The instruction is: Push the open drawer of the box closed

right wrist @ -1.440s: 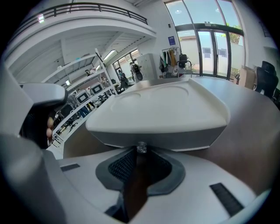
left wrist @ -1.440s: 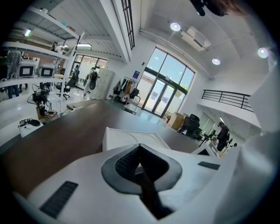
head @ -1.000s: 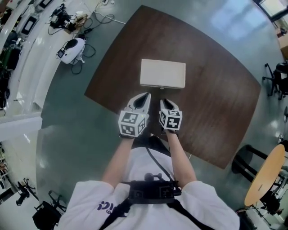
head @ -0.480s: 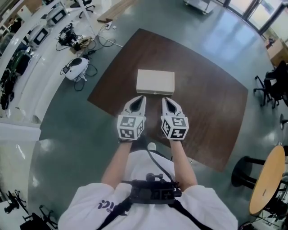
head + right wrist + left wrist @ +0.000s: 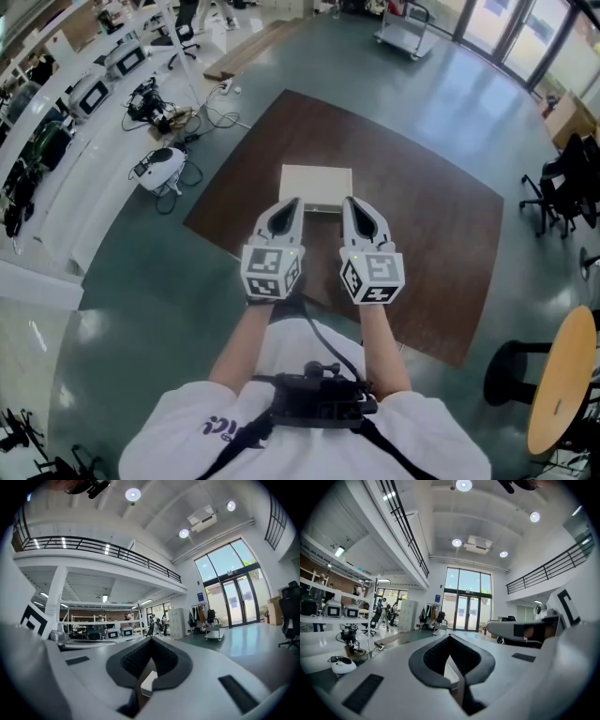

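Observation:
A cream box (image 5: 316,186) lies flat on the dark brown table (image 5: 431,216). I cannot make out its drawer from above. My left gripper (image 5: 293,202) and right gripper (image 5: 350,201) are held up side by side, level with each other, their tips over the box's near edge in the head view. Both are shut with nothing between the fingers. In the left gripper view the left gripper (image 5: 450,638) points out across the hall, and a sliver of the box (image 5: 451,668) shows in the gap behind the tips. The right gripper (image 5: 151,640) frames a small piece of the box (image 5: 148,683).
A white device (image 5: 156,167) and cables (image 5: 155,103) lie on the floor left of the table. A black stool (image 5: 514,367) and a round wooden table (image 5: 561,377) stand at the right, an office chair (image 5: 562,178) further back.
Both grippers have come up towards the head camera and forward. Their tips now overlap the box's near edge. The head view has tilted up and shows more of the hall.

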Available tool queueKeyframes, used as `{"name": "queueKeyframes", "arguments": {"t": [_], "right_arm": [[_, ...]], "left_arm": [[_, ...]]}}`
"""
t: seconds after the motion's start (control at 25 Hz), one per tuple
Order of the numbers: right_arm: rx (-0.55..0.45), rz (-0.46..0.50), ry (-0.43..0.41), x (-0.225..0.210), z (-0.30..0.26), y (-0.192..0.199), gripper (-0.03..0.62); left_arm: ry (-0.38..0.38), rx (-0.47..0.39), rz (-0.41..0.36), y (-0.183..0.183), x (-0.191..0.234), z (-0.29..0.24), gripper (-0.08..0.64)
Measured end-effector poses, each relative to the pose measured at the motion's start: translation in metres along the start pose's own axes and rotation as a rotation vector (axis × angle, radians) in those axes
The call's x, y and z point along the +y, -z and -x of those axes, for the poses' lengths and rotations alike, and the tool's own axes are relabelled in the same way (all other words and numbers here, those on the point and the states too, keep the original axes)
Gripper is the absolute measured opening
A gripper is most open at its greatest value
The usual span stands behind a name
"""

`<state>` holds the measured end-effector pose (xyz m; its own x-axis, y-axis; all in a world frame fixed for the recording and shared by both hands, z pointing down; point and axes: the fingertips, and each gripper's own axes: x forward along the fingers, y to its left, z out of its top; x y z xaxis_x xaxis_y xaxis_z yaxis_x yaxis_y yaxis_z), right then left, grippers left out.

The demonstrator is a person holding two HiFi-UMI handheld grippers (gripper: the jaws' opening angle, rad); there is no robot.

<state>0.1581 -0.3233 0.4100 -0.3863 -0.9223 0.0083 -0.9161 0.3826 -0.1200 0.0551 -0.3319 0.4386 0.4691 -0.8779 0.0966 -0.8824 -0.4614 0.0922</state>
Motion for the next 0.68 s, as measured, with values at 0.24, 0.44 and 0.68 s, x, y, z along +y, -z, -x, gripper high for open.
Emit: {"name": "queueKeyframes", "arguments": {"t": [0.24, 0.44, 0.68], "right_arm": [[-0.045, 0.014, -0.005, 0.008, 0.007, -0.014, 0.005], [-0.085, 0.029, 0.005, 0.005, 0.016, -0.025, 0.005], [-0.121, 0.03, 0.021, -0.007, 0.028, -0.039, 0.005]], "left_arm": [[0.011, -0.046, -0.029, -0.019, -0.007, 0.011, 0.008], [0.003, -0.068, -0.082, -0.024, -0.015, 0.014, 0.008], [-0.09, -0.062, -0.245, -0.031, -0.021, 0.012, 0.008]]}}
